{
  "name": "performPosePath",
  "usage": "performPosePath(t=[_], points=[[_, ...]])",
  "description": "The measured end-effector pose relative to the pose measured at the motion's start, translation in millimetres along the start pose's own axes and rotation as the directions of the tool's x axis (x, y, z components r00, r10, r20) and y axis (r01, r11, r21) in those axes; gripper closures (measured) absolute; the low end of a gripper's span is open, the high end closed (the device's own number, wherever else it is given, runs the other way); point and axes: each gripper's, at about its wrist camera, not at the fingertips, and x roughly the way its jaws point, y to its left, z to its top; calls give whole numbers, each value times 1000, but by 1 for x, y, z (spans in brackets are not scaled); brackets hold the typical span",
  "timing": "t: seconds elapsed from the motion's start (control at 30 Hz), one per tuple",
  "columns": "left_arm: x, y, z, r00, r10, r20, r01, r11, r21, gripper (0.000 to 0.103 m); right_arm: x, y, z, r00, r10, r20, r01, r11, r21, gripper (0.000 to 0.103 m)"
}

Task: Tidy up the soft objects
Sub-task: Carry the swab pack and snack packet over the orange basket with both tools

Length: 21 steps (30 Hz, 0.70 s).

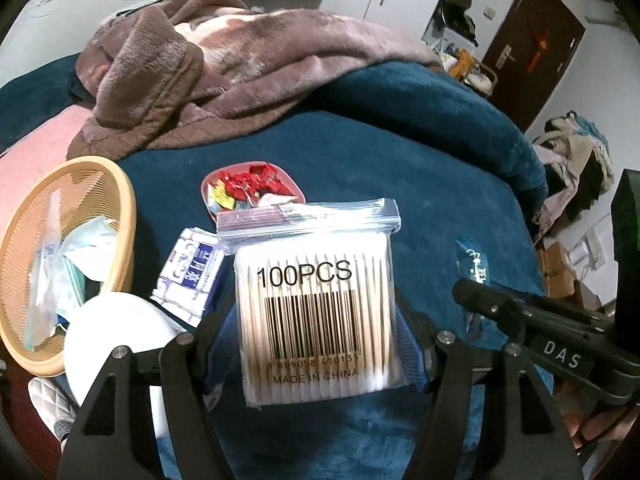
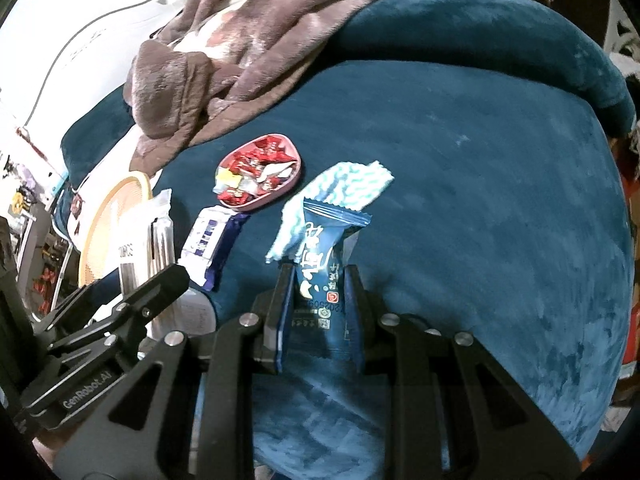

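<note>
My left gripper (image 1: pixel 320 320) is shut on a clear zip bag of cotton swabs (image 1: pixel 316 308) marked 100PCS, held upright above the blue bed cover. My right gripper (image 2: pixel 320 280) is shut on a blue snack packet (image 2: pixel 326 256), also held upright; the packet shows in the left wrist view (image 1: pixel 474 264) too. A tan woven basket (image 1: pixel 116 200) with masks and plastic packets stands at the left. The left gripper with the swab bag (image 2: pixel 132 260) appears at the left of the right wrist view.
A pink dish of red candies (image 2: pixel 260 172) sits mid-bed, a white and purple packet (image 2: pixel 208 240) beside it, a teal striped cloth (image 2: pixel 352 184) behind the snack packet. A white round object (image 1: pixel 116 332) lies by the basket. A brown blanket (image 1: pixel 224 64) is heaped behind.
</note>
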Motion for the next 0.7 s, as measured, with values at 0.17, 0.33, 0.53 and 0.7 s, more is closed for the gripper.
performPosePath(t=[0.17, 0.33, 0.53, 0.7], points=[[-14, 13, 4, 999, -3, 33, 4, 1000, -30, 33, 0, 20, 5, 1000, 9, 2, -9, 999, -33, 79], [-28, 28, 7, 998, -5, 70, 9, 998, -59, 33, 0, 40, 10, 1000, 19, 6, -19, 997, -69, 79], [-41, 49, 8, 995, 0, 103, 11, 994, -106, 33, 5, 68, 14, 999, 35, 2, -35, 993, -117, 79], [-52, 72, 9, 991, 15, 133, 6, 987, -158, 33, 11, 91, 16, 999, 49, -5, -49, 987, -152, 79]])
